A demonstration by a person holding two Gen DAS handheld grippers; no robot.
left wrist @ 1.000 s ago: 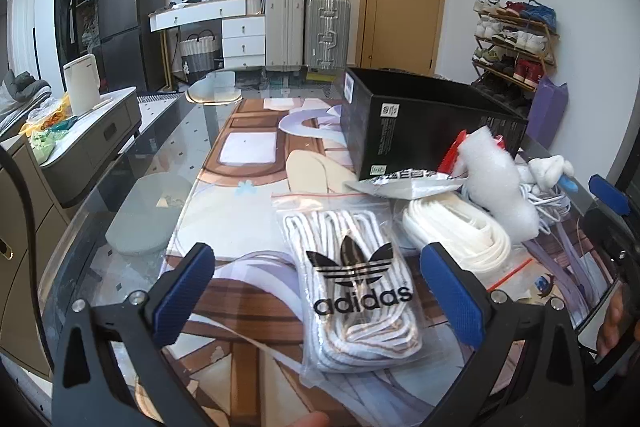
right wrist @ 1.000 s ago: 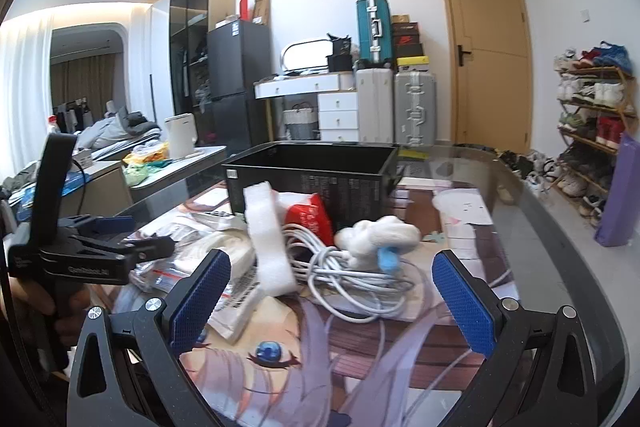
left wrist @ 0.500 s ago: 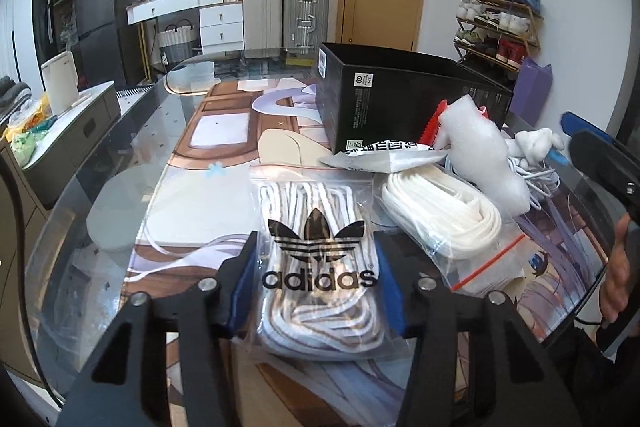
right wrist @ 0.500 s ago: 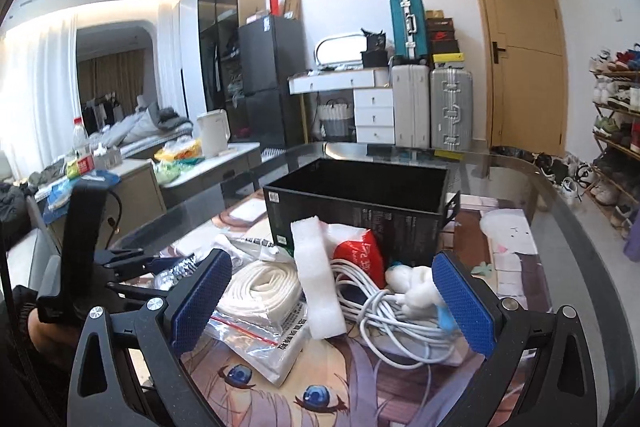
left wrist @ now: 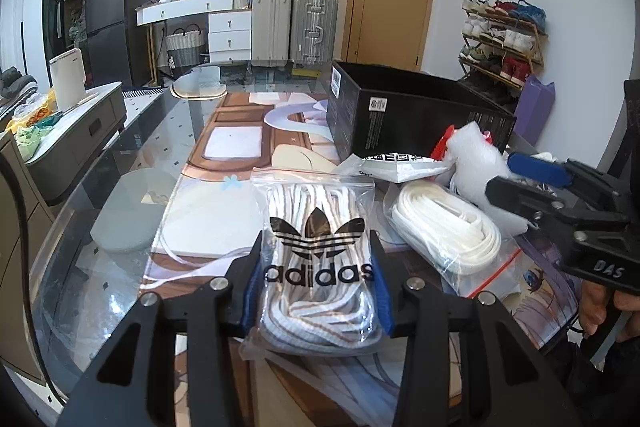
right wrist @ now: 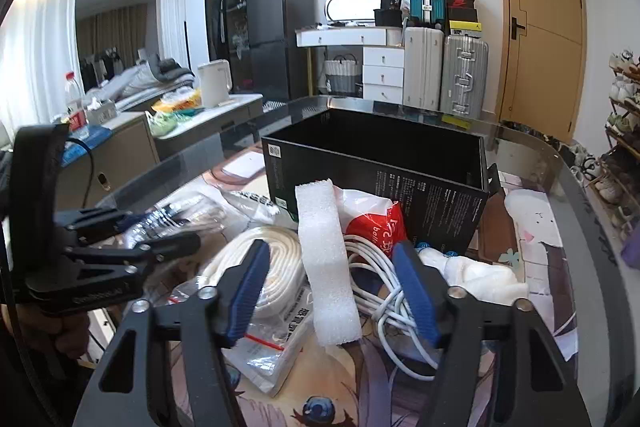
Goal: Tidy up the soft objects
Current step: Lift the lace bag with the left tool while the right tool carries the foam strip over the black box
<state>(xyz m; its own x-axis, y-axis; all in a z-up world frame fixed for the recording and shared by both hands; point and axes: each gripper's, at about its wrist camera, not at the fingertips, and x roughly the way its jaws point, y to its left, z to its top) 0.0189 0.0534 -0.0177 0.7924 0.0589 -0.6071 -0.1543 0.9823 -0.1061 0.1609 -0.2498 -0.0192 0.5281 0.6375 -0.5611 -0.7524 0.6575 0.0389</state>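
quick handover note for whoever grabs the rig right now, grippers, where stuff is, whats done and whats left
Left hand-held gripper: shut on the adidas lace bag, which seems slightly raised off the table mat.
Right hand-held gripper: partly closed around the white foam strip, pads not touching it.
Black box: open, looks empty, at the far side of the pile.
On the mat: bagged white laces, white cable, red-and-white bag.
Done: nothing boxed yet. Left: box each soft item, probably starting with the adidas bag.

Clear zip bag of white laces (left wrist: 318,251), printed "adidas", lying flat on the glass table. Beside it, a bagged white lace coil (left wrist: 444,227); white foam strip (right wrist: 330,259) upright before the open black box (right wrist: 378,163).
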